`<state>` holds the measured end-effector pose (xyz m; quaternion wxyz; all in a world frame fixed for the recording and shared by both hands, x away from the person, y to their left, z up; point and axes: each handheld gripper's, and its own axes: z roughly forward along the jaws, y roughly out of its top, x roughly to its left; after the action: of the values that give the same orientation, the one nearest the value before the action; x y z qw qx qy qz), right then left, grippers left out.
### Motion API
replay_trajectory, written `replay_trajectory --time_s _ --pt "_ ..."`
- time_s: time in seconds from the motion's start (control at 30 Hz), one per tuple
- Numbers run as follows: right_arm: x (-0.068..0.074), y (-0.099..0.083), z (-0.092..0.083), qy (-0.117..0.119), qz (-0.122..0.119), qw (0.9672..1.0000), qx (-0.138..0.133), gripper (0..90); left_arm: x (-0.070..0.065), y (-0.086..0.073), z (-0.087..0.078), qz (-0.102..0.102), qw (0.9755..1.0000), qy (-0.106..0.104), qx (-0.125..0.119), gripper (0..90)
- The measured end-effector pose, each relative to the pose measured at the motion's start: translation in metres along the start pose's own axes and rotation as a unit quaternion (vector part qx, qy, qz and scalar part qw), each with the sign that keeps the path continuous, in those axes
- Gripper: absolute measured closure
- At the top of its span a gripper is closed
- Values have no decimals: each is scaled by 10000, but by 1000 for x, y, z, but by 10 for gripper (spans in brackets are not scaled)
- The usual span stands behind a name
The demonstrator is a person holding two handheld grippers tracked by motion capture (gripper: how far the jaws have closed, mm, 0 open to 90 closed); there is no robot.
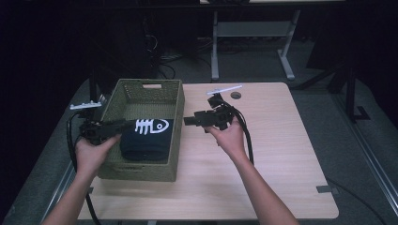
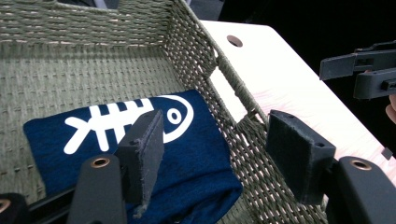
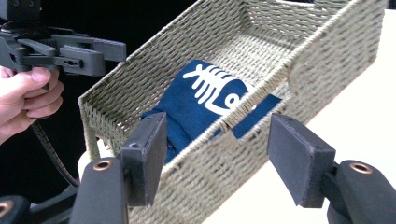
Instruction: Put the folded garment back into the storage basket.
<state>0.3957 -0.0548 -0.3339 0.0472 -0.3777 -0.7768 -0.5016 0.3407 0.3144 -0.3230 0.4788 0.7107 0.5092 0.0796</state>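
Note:
An olive woven basket (image 1: 179,123) stands on the left half of the wooden table (image 1: 272,154). Inside it lies a folded navy cloth (image 1: 145,140) printed with a white fish skeleton. My left gripper (image 1: 119,124) hovers over the basket's left rim and points right across it, open with nothing between its pads. Just right of the basket, my right gripper (image 1: 187,121) points left at it, also open and empty. The left gripper view looks past the left gripper (image 2: 217,126) onto the cloth (image 2: 196,154). Beyond the right gripper (image 3: 217,128) I see the basket's handle slot and the cloth (image 3: 205,102).
A round cable hole (image 1: 235,95) sits near the table's far edge. Bare tabletop stretches right of the basket. Black cables trail from both grippers toward the near edge. A metal table frame (image 1: 215,51) stands on the dark floor behind.

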Motion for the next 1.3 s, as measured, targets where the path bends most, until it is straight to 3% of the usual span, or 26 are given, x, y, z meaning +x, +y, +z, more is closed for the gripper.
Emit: replay_trajectory --time_s 0.67,1.3 --pt "-17 -15 -33 -47 152 9997 -162 345 -25 3 20 142 9998 -100 64 280" --pt "-39 -37 -80 -237 331 9981 -461 323 -58 1 50 282 9992 -249 146 249"
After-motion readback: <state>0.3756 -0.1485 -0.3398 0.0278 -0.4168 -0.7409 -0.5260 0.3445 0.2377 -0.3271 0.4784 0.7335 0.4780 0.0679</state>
